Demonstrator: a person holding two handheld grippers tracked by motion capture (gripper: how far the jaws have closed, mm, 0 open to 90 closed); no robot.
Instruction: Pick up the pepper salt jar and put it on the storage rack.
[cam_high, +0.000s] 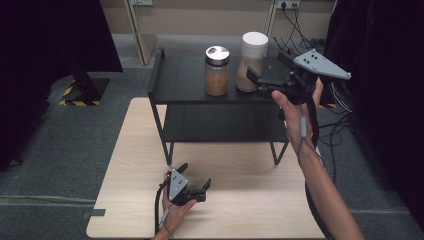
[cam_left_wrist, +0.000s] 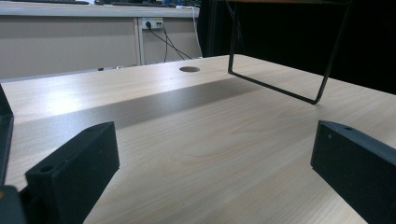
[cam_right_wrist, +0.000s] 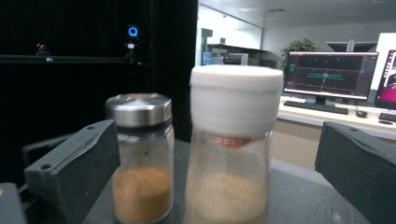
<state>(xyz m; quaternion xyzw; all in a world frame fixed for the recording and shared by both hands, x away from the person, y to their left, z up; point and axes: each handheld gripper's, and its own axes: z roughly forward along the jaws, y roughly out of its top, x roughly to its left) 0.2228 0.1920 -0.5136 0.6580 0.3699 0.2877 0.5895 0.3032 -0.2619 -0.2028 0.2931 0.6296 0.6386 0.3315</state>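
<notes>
Two glass jars of brownish powder stand on the top of a black two-level rack (cam_high: 182, 80): one with a steel lid (cam_high: 217, 70) (cam_right_wrist: 142, 163), one taller with a white lid (cam_high: 251, 57) (cam_right_wrist: 231, 140). My right gripper (cam_high: 265, 65) (cam_right_wrist: 217, 140) is held level at the rack's right end, open, pointing at the white-lid jar; that jar stands just ahead between the wide-spread jaws, untouched by the pads. My left gripper (cam_high: 196, 175) (cam_left_wrist: 210, 140) rests low on the wooden table (cam_high: 240, 200) in front of the rack, open, with nothing between its jaws.
The rack's thin metal legs (cam_left_wrist: 280, 88) stand on the table's far half, with a lower shelf (cam_high: 220, 125) under the top. A round cable hole (cam_left_wrist: 189, 69) is in the tabletop. Cables (cam_high: 300, 35) lie on the floor behind; monitors (cam_right_wrist: 329, 72) sit on a far desk.
</notes>
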